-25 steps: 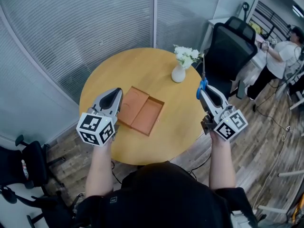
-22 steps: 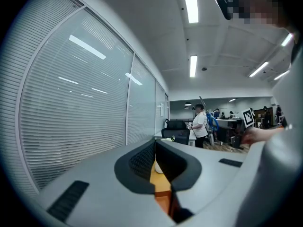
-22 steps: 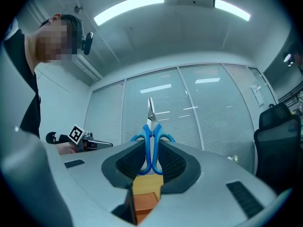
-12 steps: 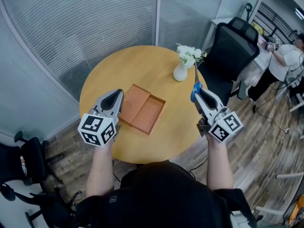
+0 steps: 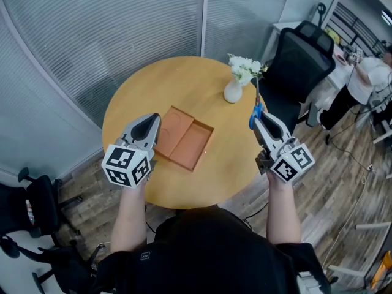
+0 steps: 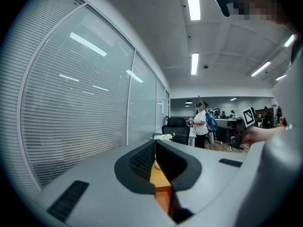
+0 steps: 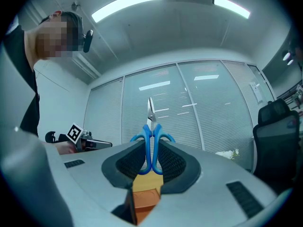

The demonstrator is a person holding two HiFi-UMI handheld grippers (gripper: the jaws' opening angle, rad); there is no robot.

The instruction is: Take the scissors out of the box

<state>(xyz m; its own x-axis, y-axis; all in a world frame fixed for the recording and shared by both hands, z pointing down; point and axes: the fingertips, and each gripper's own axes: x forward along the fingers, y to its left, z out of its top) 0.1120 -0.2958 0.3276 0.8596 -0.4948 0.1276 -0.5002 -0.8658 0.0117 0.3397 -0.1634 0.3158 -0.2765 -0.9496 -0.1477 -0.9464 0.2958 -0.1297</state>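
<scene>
— Blue-handled steel scissors (image 7: 152, 141): where are they?
— Out of the box. The right hand-held gripper (image 5: 262, 119) is clamped on them, its jaws pressing the handle loops from both sides, the blades sticking up past the jaw tips.
— And the box itself?
— The shallow reddish-brown box (image 5: 197, 147) with two compartments lies flat near the middle of the round light-wood table (image 5: 177, 81). The scissors are well apart from it, off to its right, over the table's right edge.
— Anything close to the blades?
— In the head view their tips sit just beside the small white vase of white flowers (image 5: 232, 93) at the far side of the table. Whether they touch the flowers I cannot tell.
— What about the left hand-held gripper (image 5: 150, 122)?
— Its jaws are together with nothing between them. It hovers over the left side of the table, its tip at the box's left edge in the head view. Contact there I cannot tell.
— Beyond the table?
— A black office chair (image 5: 299, 57) behind the vase, and a person in a white top (image 5: 369, 72) at the far right.
</scene>
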